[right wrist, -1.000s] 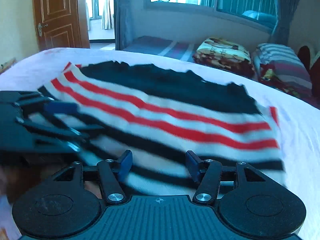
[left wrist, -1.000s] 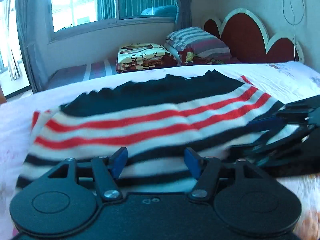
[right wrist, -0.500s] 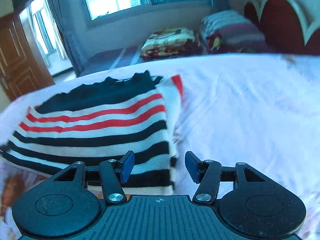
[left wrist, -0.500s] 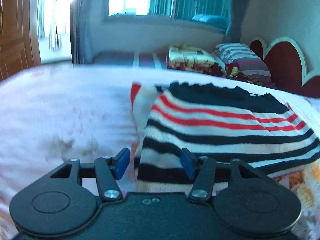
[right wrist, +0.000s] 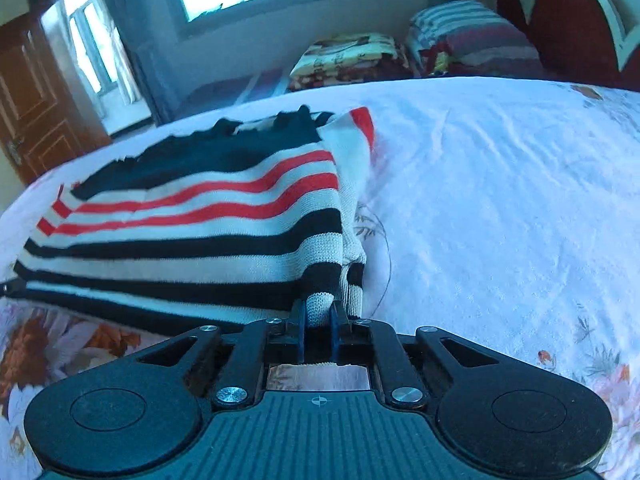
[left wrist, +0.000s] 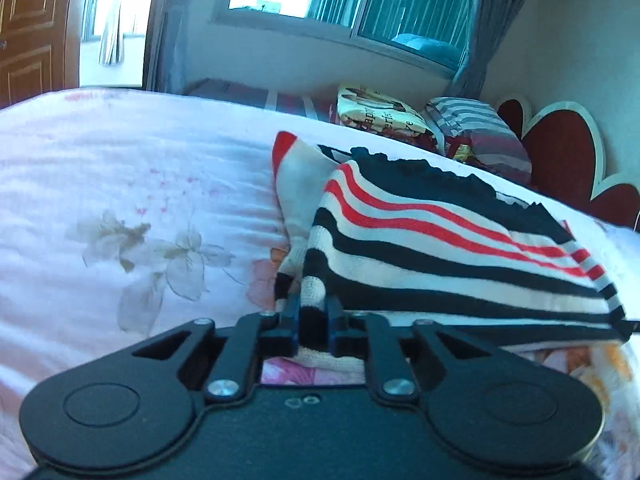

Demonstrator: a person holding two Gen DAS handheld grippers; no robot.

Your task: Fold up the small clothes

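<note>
Left gripper (left wrist: 313, 315) clamps the near corner of the sweater (left wrist: 440, 240), centre-right of frame; right gripper (right wrist: 319, 316) clamps its opposite near corner, sweater (right wrist: 192, 220) lying folded on bed (right wrist: 500, 200)

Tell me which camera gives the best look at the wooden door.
The right wrist view: the wooden door shows its panels and its handle at the left edge. The left wrist view catches only a panelled strip of the door in the upper left corner, cut off by the frame.
</note>
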